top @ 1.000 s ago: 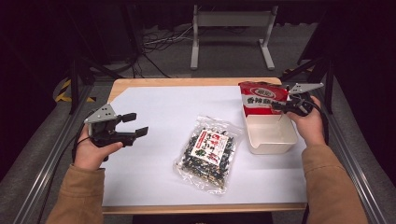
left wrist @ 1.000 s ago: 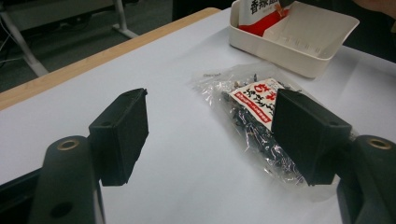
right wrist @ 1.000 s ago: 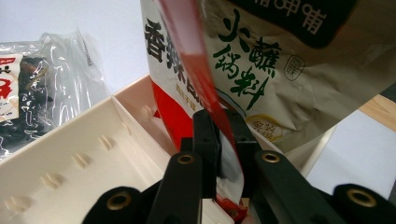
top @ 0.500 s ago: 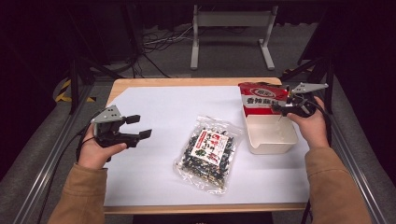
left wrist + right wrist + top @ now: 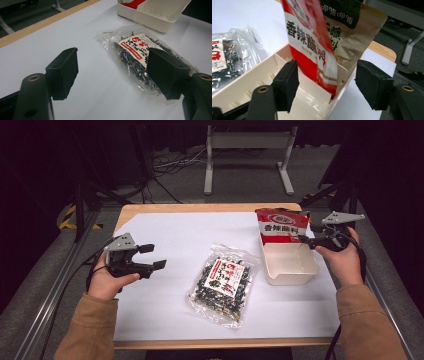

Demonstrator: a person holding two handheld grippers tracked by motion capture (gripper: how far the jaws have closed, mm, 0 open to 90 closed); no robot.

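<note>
At the table's far right, your right gripper (image 5: 306, 238) has just spread its jaws, both pads clear of the red seasoning packet (image 5: 312, 45). The packet stands upright, long axis vertical, in the far end of the cream bin (image 5: 292, 270), against a brown pouch (image 5: 352, 37).

Red-and-white printed pouch (image 5: 278, 226), cream bin (image 5: 291, 266), clear packet (image 5: 223, 284) with red-white label, white table cover (image 5: 170, 235)

Tan sleeves (image 5: 95, 325); black two-jaw gripper (image 5: 150, 257) with grey three-cornered top plate, trailing black cable.
</note>
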